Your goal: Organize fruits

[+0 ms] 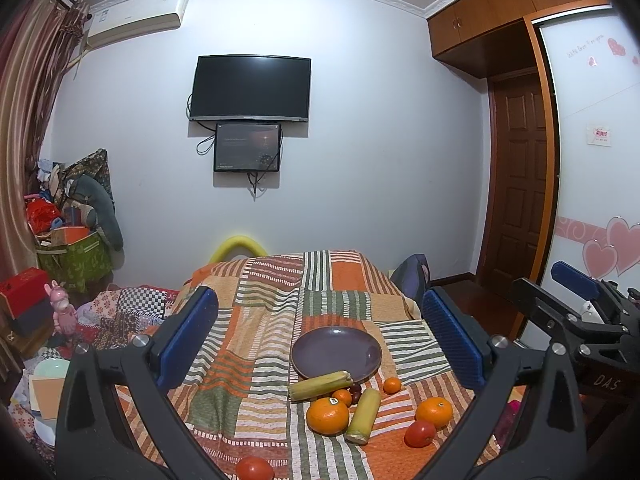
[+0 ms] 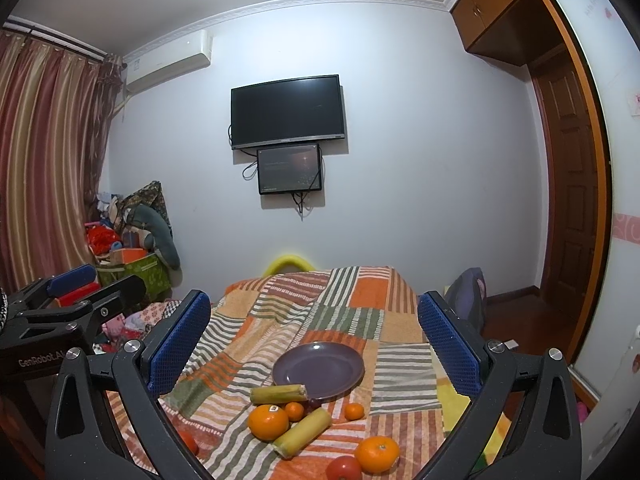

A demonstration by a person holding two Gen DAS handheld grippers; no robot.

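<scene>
On the patchwork cloth (image 1: 272,320), oranges, tomatoes and sugarcane pieces lie beside an empty purple plate (image 1: 336,354); the left gripper (image 1: 320,340) and right gripper (image 2: 314,344) hover spread apart.

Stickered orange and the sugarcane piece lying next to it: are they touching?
Touching. In the right wrist view the stickered orange presses against the sugarcane piece, with no cloth showing between them; the left wrist view agrees.
</scene>
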